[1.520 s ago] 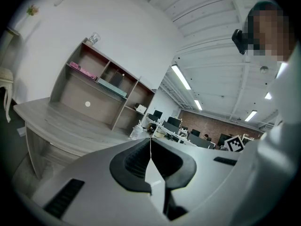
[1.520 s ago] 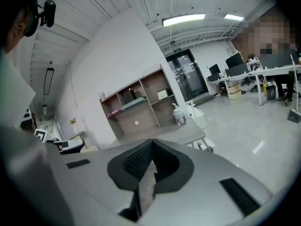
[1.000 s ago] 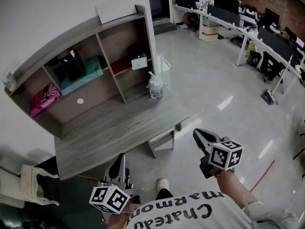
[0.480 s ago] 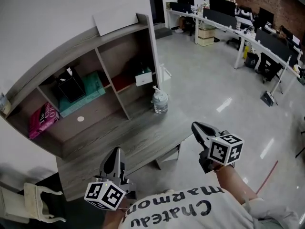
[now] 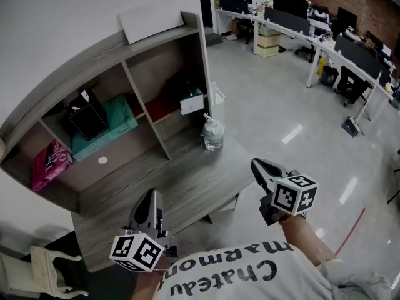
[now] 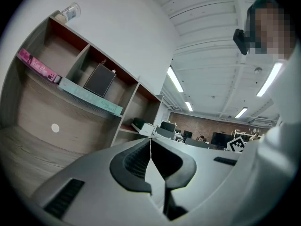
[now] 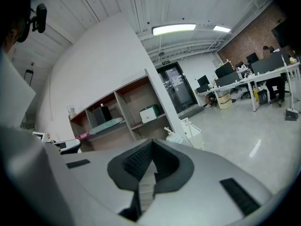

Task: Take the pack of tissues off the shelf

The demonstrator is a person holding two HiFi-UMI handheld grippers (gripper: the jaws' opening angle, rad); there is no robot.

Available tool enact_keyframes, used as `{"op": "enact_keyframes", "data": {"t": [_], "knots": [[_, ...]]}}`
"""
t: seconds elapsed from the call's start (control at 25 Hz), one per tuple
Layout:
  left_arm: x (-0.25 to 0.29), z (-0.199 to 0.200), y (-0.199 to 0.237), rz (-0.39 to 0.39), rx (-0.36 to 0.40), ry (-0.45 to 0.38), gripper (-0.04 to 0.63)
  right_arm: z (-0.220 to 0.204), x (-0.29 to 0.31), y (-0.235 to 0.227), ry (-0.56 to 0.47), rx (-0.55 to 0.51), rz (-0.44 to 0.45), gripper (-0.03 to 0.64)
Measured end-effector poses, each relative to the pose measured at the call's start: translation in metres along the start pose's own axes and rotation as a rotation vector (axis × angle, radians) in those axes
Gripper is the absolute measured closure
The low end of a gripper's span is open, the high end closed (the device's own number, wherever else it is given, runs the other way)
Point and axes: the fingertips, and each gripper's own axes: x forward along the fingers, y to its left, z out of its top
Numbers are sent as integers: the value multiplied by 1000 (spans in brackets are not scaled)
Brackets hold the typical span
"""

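Both grippers are over the near edge of the desk, well short of the shelf. Left gripper: fingers pressed together, tips meeting in a thin line, nothing between them. Right gripper: fingers also closed at the tips, nothing pinched. The pack of tissues, pink, sits in the leftmost compartment of the shelf, tilted, far ahead of the left fingertips and well off to their left; neither gripper touches it. In the next compartment to its right, ahead and left of the left fingertips, a black bag stands on a flat teal box. Below these, straight ahead-left of the left fingers, a small white disc sits on the back panel of the open recess. A white box sits in the right-hand compartment, ahead of the gap between the two grippers. A clear pump bottle stands on the desk at the shelf's right end, ahead of the right fingertips and slightly to their left, apart from them. A white board lies on top of the shelf. A cream tote bag sits on the floor, behind and left of the left fingers.
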Motion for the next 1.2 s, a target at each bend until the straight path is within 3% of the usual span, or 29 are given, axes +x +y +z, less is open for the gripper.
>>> {"op": "enact_keyframes", "data": {"t": [0.44, 0.72, 0.88, 1.2], "knots": [[13, -18, -3, -37, -17, 39, 577, -10, -3, -9, 3, 9, -36, 609], [32, -21, -4, -13, -29, 34, 577, -6, 6, -26, 26, 10, -19, 607], [53, -22, -9, -8, -21, 24, 577, 7, 26, -35, 33, 5, 17, 609], [99, -4, -8, 86, -18, -23, 577, 43, 83, -47, 84, -47, 146, 609]]}}
